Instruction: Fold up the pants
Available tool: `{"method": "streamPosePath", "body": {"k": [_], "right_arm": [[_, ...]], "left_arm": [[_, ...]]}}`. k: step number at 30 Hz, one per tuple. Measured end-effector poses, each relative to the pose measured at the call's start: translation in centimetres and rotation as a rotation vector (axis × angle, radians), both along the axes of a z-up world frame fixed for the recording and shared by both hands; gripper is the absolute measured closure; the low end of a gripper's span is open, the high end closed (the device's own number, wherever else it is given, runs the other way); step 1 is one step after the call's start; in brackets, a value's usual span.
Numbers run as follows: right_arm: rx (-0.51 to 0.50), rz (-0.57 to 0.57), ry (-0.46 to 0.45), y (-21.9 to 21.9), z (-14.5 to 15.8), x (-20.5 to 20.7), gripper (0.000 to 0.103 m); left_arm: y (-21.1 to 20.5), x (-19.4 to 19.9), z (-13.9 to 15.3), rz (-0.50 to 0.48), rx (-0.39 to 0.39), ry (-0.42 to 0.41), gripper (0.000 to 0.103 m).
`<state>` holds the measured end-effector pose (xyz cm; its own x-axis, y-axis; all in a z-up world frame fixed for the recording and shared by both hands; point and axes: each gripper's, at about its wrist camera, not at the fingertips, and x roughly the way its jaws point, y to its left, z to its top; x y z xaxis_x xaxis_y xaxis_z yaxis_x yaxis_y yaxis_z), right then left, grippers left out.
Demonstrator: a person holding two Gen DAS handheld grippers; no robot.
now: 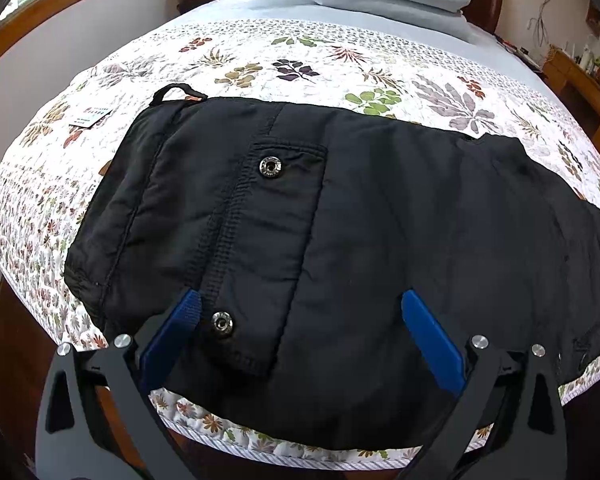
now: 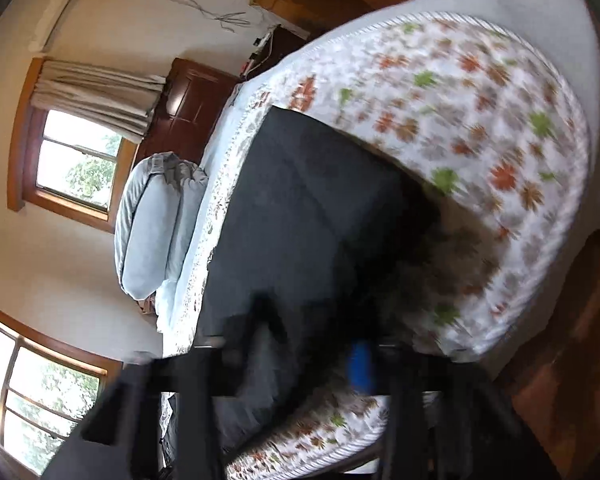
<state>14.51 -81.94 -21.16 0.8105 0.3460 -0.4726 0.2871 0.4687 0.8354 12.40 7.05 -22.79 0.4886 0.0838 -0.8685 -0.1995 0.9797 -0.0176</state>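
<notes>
Black padded pants [image 1: 340, 248] lie spread flat across a bed covered by a white quilt [image 1: 260, 60] printed with leaves, reaching from near the quilt's front edge toward its middle, waistband end to the left as the left wrist view shows it. A back pocket [image 1: 268, 248] with two metal snaps faces up. The left tool [image 1: 300, 312] hovers just over the pants near the quilt's front edge, its blue fingers [image 1: 428, 336] wide apart and pressing on nothing. The right tool [image 2: 312, 364] is blurred; its jaws look drawn nearly together, with dark cloth bunched at them, seemingly pinched, at the pants' end nearest that camera. To fold well, my judgement is that the right tool should keep a firm pinch through all layers and carry that end over evenly, while the left pins or grips the near edge so the cloth stays aligned. A small label [image 1: 91, 116] lies on the quilt left of the pants; its writing is too small to read.
</notes>
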Motion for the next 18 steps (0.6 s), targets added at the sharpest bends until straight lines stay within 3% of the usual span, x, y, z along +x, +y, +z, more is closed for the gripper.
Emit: {"method": "streamPosePath", "body": {"k": [4, 8, 11, 14, 18], "right_arm": [[-0.124, 0.042, -0.038, 1.6, 3.8, 1.4, 0.091], [-0.241, 0.085, -0.092, 4.3, 8.5, 2.8, 0.091], [-0.343, 0.157, -0.163, 7.9, 12.9, 4.1, 0.091], [-0.506, 0.276, -0.219, 13.3, 17.6, 5.4, 0.091], [-0.614, 0.411, -0.283, 19.6, 20.8, 6.1, 0.091]], "left_arm": [[0.2, 0.0, -0.1, -0.005, -0.011, 0.002, 0.002], [0.2, 0.1, -0.2, -0.008, -0.012, 0.004, 0.002], [0.3, 0.0, -0.2, -0.011, -0.021, 0.001, 0.002], [0.3, 0.0, -0.2, -0.018, -0.021, -0.001, 0.002], [0.4, -0.1, -0.2, -0.021, -0.029, -0.006, 0.002]]}}
